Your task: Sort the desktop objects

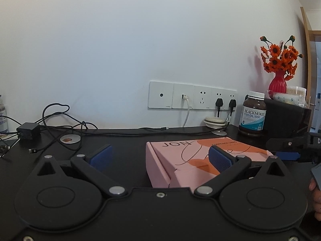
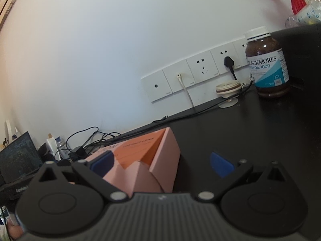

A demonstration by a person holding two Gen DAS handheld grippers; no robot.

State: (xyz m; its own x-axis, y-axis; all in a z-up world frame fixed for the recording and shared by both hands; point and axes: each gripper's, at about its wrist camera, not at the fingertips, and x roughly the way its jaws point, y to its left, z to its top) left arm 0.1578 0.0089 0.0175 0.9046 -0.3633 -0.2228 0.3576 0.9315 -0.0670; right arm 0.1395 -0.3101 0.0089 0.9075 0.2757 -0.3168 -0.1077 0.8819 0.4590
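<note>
The left gripper (image 1: 160, 158) fills the bottom of its view, its two blue-padded fingers spread wide and holding nothing. A pink and orange box (image 1: 200, 160) lies flat on the black desk (image 1: 124, 144) just ahead; its near left corner sits between the fingers, and the right pad overlaps its top at about 2 o'clock from the gripper's middle. Whether that pad touches the box is unclear.

In the right wrist view, the right gripper (image 2: 161, 163) is likewise spread wide and empty. The same box (image 2: 140, 160) sits between its fingers toward the left one, whose pad overlaps the box's left edge.

Farther out on the desk, at 2 o'clock, a brown bottle (image 1: 253, 113) with a white cap stands upright beside a black container (image 1: 284, 116). A red vase (image 1: 277, 83) of orange flowers stands behind that. At 12 o'clock, wall sockets (image 1: 192, 96) hold plugs. At 10 o'clock, tangled black cables (image 1: 58, 120) lie around a small black adapter (image 1: 28, 131).
</note>
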